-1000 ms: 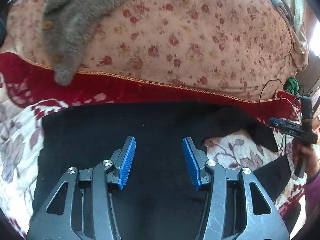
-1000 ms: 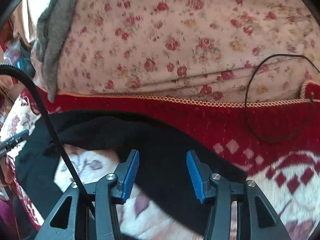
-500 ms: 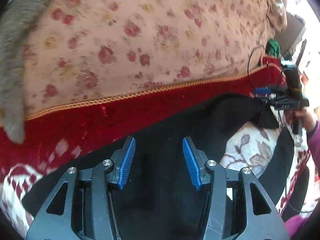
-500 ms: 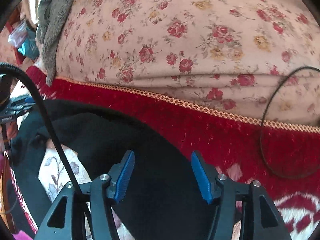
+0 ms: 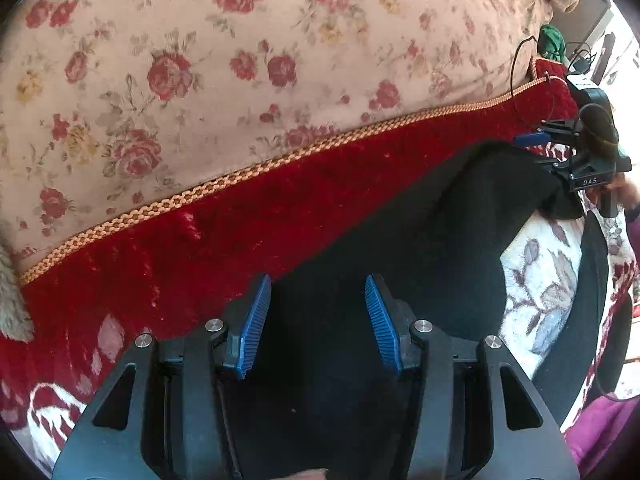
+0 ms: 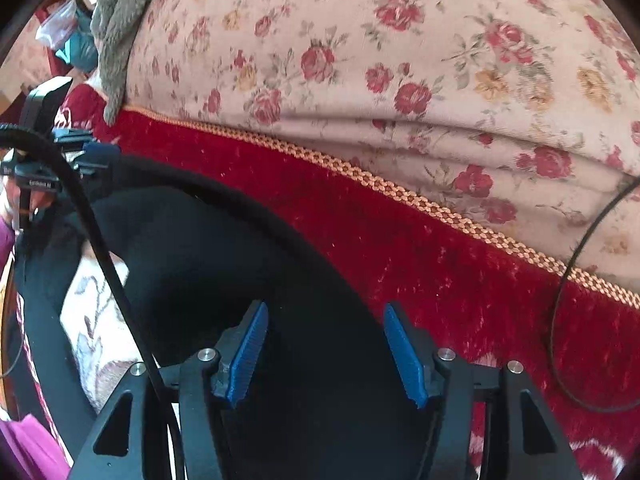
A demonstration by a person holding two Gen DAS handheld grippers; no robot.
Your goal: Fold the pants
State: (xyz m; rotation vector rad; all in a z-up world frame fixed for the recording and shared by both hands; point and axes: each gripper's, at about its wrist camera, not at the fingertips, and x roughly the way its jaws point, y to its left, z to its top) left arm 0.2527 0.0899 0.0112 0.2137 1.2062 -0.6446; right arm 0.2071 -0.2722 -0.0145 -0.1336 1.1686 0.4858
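Black pants (image 5: 420,240) lie spread on a red and white patterned blanket (image 5: 248,232). In the left wrist view my left gripper (image 5: 316,300) is open, its blue pads over the far edge of the pants near the waist end. The right gripper (image 5: 560,152) shows at the right, at the end of the upper leg. In the right wrist view my right gripper (image 6: 324,328) is open over the black leg (image 6: 224,264). The left gripper (image 6: 72,152) shows at the far left by the pants' other end.
A large floral-covered cushion (image 5: 240,60) rises behind the blanket's gold braid edge (image 5: 240,184). A grey fuzzy cloth (image 6: 116,28) hangs on its left side. A thin black cable (image 6: 560,280) loops on the blanket at the right. A green object (image 5: 552,40) sits far right.
Both grippers moved forward toward the far edge of the pants and the red blanket border, and the views tilted. Both stayed open.
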